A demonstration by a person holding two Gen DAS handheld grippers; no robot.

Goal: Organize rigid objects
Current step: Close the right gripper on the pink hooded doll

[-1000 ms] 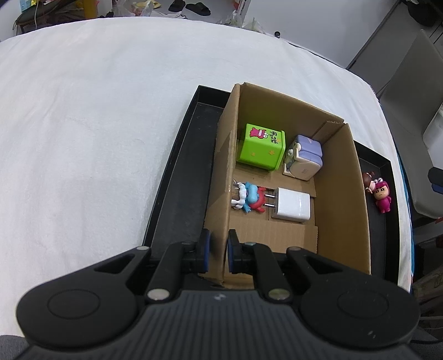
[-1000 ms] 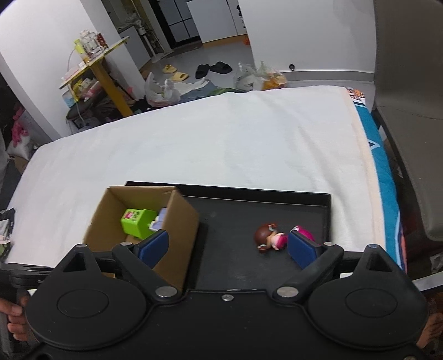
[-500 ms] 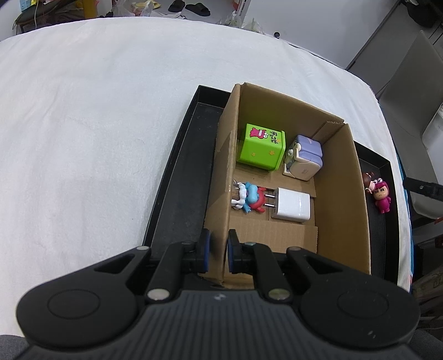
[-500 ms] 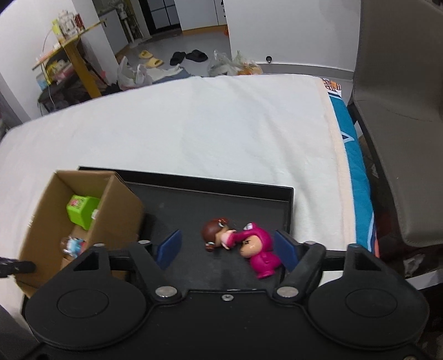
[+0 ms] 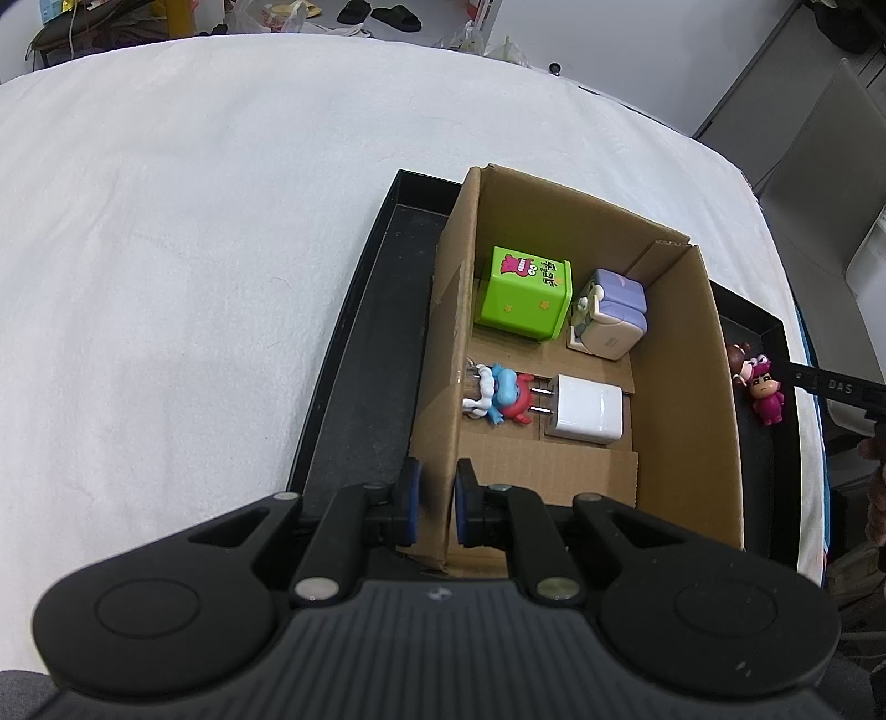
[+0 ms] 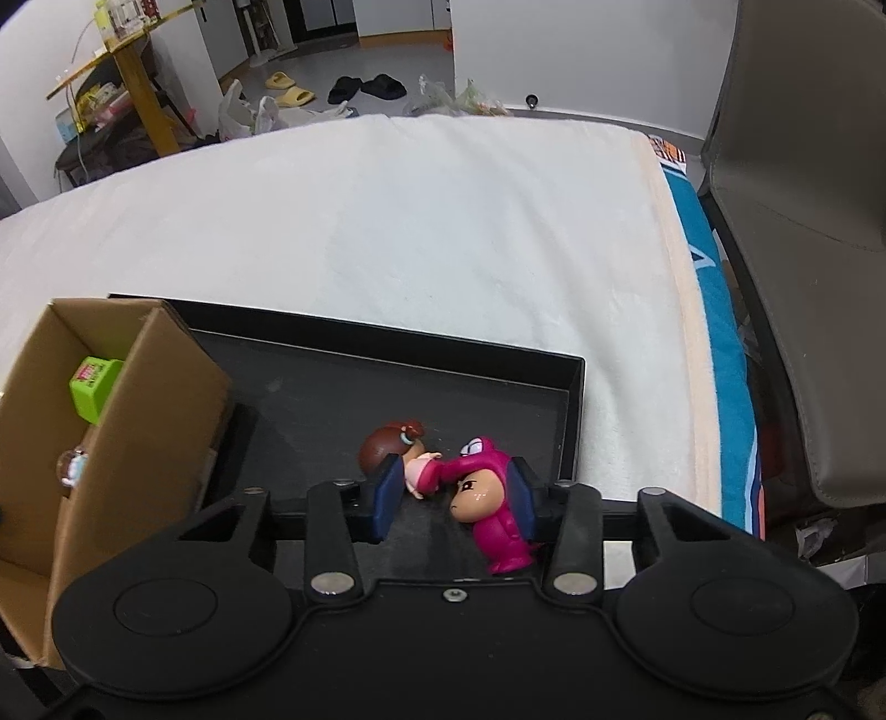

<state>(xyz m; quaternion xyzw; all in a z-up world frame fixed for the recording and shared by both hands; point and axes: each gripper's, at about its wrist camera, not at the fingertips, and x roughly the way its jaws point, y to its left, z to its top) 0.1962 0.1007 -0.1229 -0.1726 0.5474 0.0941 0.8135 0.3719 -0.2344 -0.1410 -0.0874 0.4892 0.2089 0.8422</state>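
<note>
Looks like a lived-in home. Slippers and sandals scattered on a grey floor, plastic bags heaped beside a cluttered yellow side table, a white door beyond. Nearer, a table under a white cloth, with a grey chair drawn up beside it.

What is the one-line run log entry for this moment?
left gripper: shut on cardboard box wall | right gripper: closing around pink figurine | black tray: beneath
</note>
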